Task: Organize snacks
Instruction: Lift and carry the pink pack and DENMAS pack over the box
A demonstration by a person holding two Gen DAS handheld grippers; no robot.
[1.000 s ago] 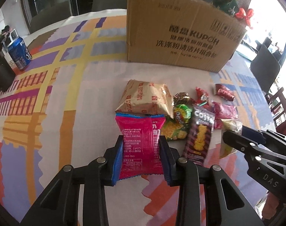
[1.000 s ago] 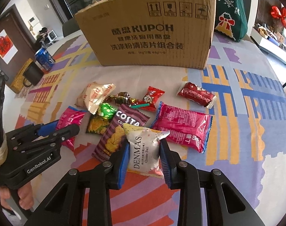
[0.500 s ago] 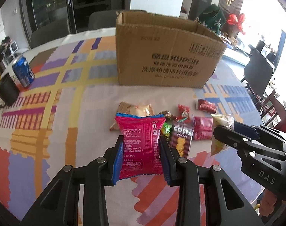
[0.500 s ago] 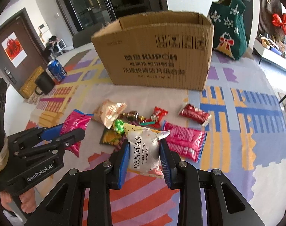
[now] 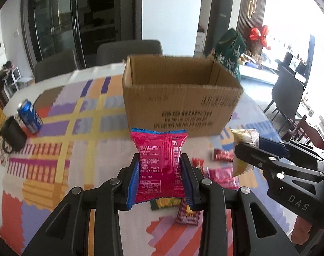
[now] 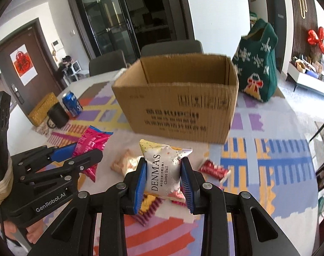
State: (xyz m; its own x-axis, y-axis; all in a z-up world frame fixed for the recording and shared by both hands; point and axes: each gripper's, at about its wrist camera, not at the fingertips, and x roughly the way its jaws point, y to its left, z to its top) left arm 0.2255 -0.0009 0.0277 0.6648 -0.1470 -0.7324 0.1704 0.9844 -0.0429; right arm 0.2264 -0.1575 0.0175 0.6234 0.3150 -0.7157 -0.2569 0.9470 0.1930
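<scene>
My left gripper (image 5: 159,162) is shut on a pink snack packet (image 5: 159,164), held upright above the patterned tablecloth. My right gripper (image 6: 163,170) is shut on a white DENMAS cheese ball bag (image 6: 164,170). Both hang in the air in front of an open cardboard box (image 5: 181,104), whose inside shows bare cardboard walls (image 6: 183,70). In the left wrist view the right gripper (image 5: 243,147) shows at the right with its bag (image 5: 245,136). In the right wrist view the left gripper (image 6: 85,155) shows at the left with the pink packet (image 6: 93,140).
Several loose snack packets lie on the cloth below: a red one (image 6: 214,169), a beige one (image 6: 125,164), a pink one (image 5: 221,175). A blue can (image 5: 29,116) and black mug (image 5: 12,134) stand at the left. A green knitted bag (image 6: 257,64) stands right of the box.
Both grippers have risen with their packets and tilted up; the box's open top and the room behind have come into view, and the loose snacks have dropped low in the pictures.
</scene>
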